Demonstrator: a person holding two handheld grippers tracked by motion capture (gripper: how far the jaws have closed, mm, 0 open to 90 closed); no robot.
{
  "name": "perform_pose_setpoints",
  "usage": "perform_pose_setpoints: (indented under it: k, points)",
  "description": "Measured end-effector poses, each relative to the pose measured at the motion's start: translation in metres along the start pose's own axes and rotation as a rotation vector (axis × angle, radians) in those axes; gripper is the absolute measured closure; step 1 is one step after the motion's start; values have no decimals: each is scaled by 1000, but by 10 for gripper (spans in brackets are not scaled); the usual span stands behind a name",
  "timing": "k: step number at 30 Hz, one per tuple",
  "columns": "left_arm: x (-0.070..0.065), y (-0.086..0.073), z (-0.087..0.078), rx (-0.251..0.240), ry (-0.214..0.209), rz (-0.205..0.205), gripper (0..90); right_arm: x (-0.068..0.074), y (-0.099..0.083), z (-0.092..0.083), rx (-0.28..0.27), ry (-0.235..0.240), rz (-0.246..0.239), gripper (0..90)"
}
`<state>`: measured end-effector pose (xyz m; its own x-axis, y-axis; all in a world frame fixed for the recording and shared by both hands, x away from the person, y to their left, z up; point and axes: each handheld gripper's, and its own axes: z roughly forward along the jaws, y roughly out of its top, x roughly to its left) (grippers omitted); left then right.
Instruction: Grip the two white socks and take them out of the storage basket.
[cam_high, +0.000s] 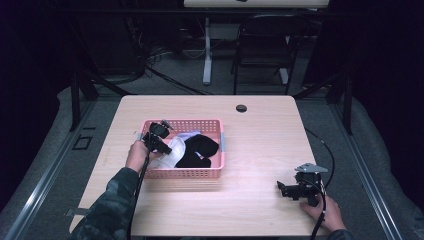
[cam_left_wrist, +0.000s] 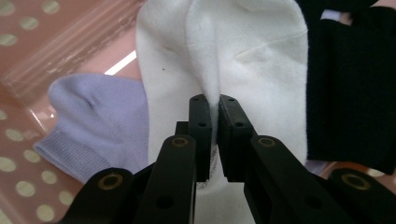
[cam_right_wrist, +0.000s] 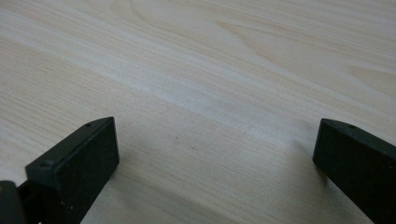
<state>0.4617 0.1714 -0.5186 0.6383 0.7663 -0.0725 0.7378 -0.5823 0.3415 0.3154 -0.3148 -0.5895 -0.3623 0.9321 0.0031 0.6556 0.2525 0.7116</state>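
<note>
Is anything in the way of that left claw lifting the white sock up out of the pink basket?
Nothing visible. The left claw is already shut on a pinched fold of the white sock. The lilac sock and black sock lie beside it, not over it, in the open-topped pink basket.

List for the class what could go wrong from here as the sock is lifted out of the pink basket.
1. The left gripper pinches only a thin raised fold of the white sock, so the fabric may slip free.
2. The lilac sock and black sock lie against it and could be dragged along.
3. The right gripper rests open on the table, so the pink basket is unsteadied and might shift.
</note>
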Motion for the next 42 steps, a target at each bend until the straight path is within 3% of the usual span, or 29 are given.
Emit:
perform_pose_setpoints:
  k: [18,31,42]
  points:
    - [-6,-3,-51,-170,1,49,852,0,0,0,0,1,1,0]
    - [-12,-1,-79,-246,21,72,855,0,0,0,-1,4,1,0]
    - [-15,1,-99,-282,38,87,856,0,0,0,-2,5,1,0]
